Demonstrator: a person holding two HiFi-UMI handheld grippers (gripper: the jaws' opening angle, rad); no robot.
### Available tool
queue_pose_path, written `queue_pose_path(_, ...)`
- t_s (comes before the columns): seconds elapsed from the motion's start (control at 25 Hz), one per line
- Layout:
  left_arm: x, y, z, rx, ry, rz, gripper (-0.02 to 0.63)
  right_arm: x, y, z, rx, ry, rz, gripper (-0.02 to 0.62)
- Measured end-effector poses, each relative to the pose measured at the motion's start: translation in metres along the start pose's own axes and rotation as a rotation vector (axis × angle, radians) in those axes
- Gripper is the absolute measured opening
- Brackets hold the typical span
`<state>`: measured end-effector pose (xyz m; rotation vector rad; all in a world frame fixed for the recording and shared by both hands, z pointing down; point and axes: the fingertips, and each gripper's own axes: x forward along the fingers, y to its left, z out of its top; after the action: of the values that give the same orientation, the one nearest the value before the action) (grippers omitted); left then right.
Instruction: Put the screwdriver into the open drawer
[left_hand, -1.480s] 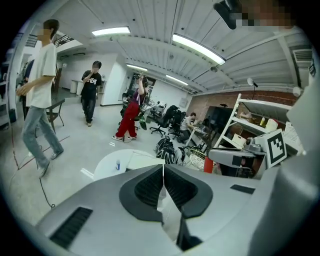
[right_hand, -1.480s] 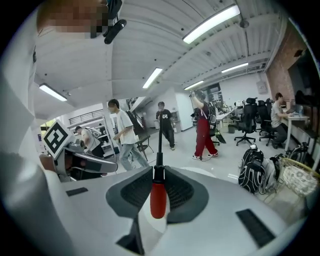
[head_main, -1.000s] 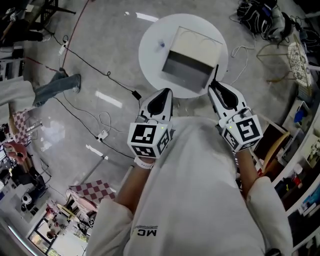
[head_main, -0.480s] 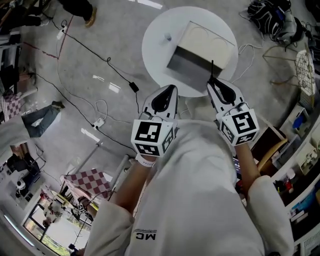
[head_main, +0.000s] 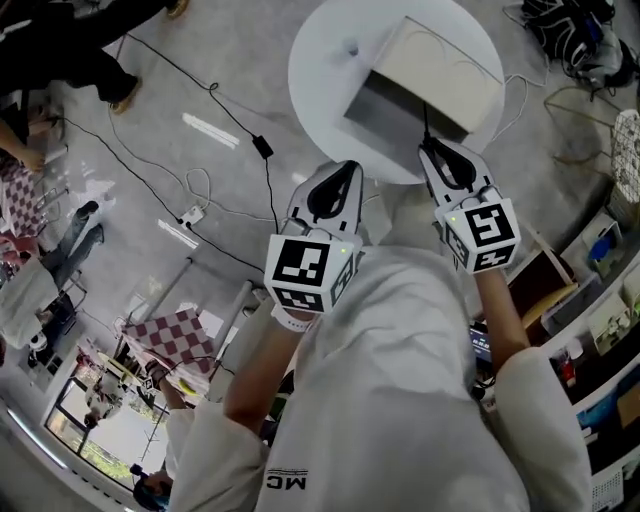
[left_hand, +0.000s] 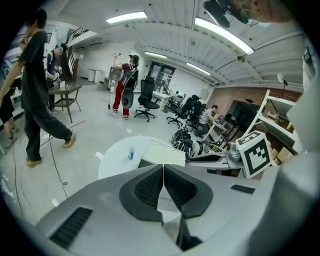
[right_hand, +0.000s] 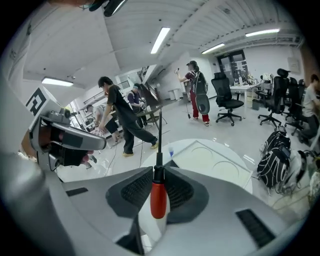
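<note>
2 tools were held near the round white bench (head_main: 318, 70), where the drawer (head_main: 395, 108) stood pulled open towards the person. The right hand-held gripper (right_hand: 159, 172) was clamped on the red handle of the screwdriver (right_hand: 158, 200), its shaft pointing forward at the drawer, probably so it could go in tip first. The left hand-held gripper (left_hand: 163, 176) had its jaws pressed together on nothing and sat off to the side, likely to keep the way clear.
</note>
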<state>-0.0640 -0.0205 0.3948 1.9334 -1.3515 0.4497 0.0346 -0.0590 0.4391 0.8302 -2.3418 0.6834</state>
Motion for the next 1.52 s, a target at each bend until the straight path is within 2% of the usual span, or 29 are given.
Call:
queue_pose_path(0.48, 0.028, 0.011, -0.023, -0.037, 0.043, 0.002, 0.016, 0.054, -0.013, -0.041, -0.086, 0.14, 0.049, 0.127)
queue_pose_path(0.88, 0.035, 0.026, -0.042, -0.09, 0.072, 0.031, 0.015, 0.088, -0.023, -0.086, -0.173, 0.362, 0.119, 0.128)
queue_pose_path(1.52, 0.039, 0.026, -0.069, -0.135, 0.102, 0.039, 0.015, 0.121, -0.027, -0.138, -0.272, 0.64, 0.259, 0.129)
